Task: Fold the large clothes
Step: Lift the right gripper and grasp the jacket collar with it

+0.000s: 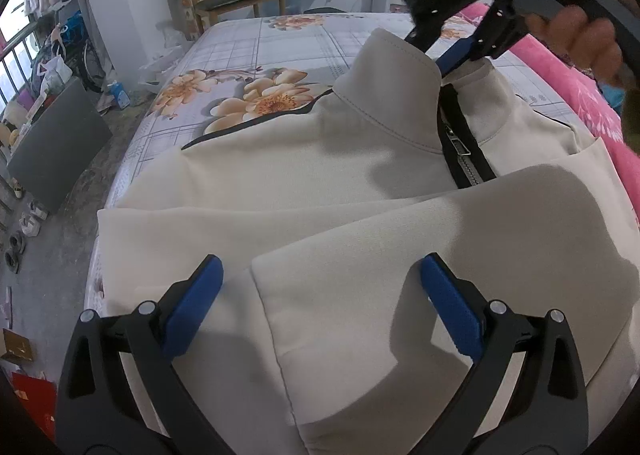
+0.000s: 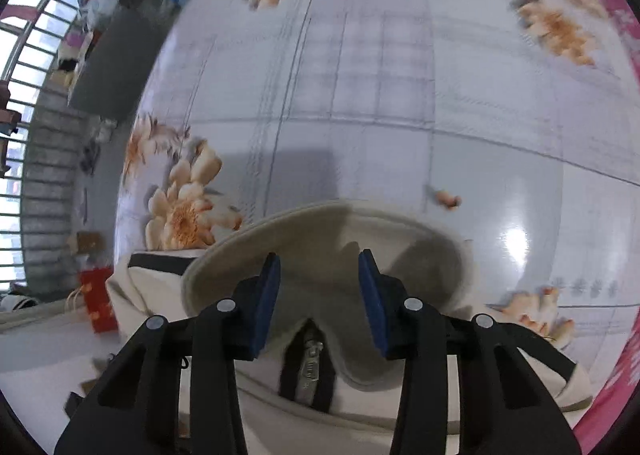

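Folding is partly done, we judge: the jacket [image 1: 320, 159] lies zipped and face up on the bed [image 1: 248, 51], with one sleeve [image 1: 440, 255] already laid across its chest. Our left gripper [image 1: 320, 295] hovers over that sleeve with jaws wide open and empty. Our right gripper [image 2: 319, 287] stands at the collar [image 2: 320, 223], jaws half open and apart from the cloth, so the body folds remain.

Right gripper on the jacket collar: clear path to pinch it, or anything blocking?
Probably yes. The right gripper hangs just over the standing collar of the beige jacket, fingers apart, nothing between them and the collar. The left gripper is down over the folded sleeve.
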